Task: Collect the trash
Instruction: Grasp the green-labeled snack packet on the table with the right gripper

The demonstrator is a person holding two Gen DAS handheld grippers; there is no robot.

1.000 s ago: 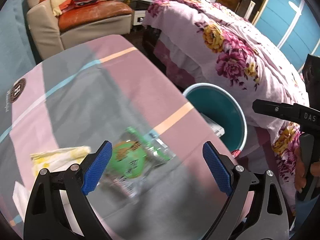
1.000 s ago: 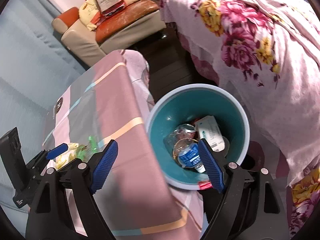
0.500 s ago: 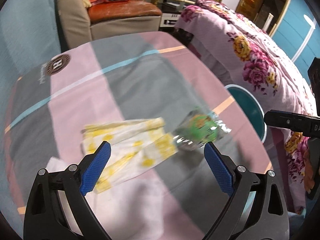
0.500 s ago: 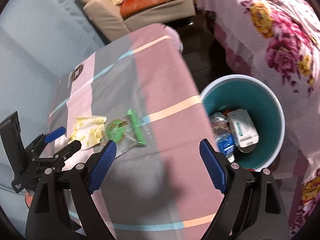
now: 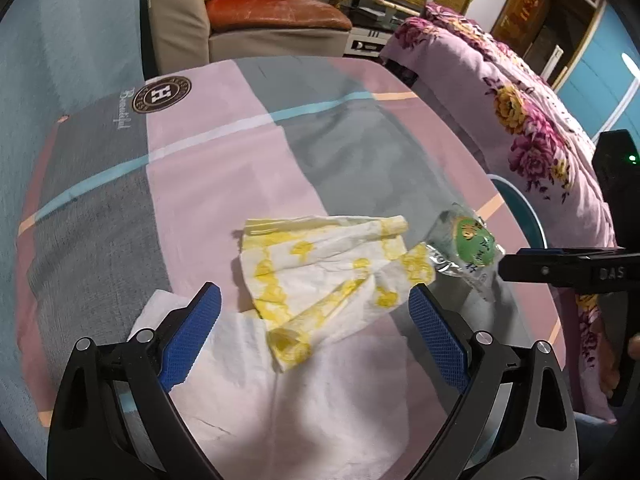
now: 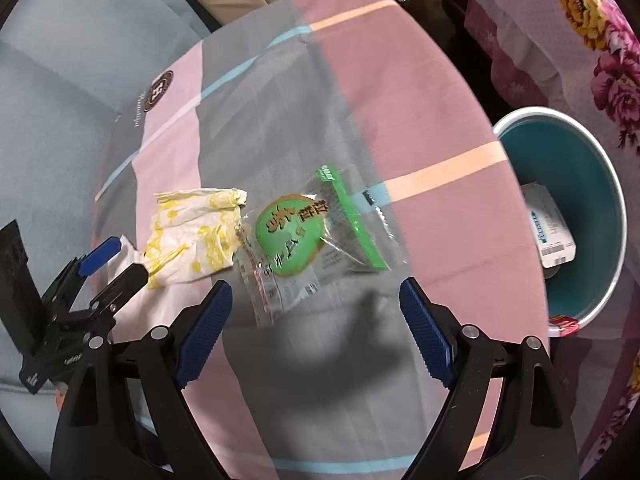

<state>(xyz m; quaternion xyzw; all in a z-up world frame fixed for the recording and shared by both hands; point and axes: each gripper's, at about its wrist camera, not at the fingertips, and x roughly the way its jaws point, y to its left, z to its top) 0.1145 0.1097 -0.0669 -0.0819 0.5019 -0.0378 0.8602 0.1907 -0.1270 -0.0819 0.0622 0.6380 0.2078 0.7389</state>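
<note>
beige armchair (image 5: 224, 20) with orange seat behind the table (image 5: 200, 152) — floral-covered bed (image 5: 532, 120) alongside.

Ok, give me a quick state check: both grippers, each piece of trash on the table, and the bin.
left gripper: open, empty, above the yellow-patterned wrapper.
right gripper: open, empty, above the green snack packet.
yellow-patterned wrapper: crumpled, lying on the tablecloth, not picked up.
green snack packet: lying flat on the tablecloth, beside the wrapper.
white tissue: spread flat, partly under the wrapper.
bin: on the floor beside the table, upright, a white box inside.
</note>
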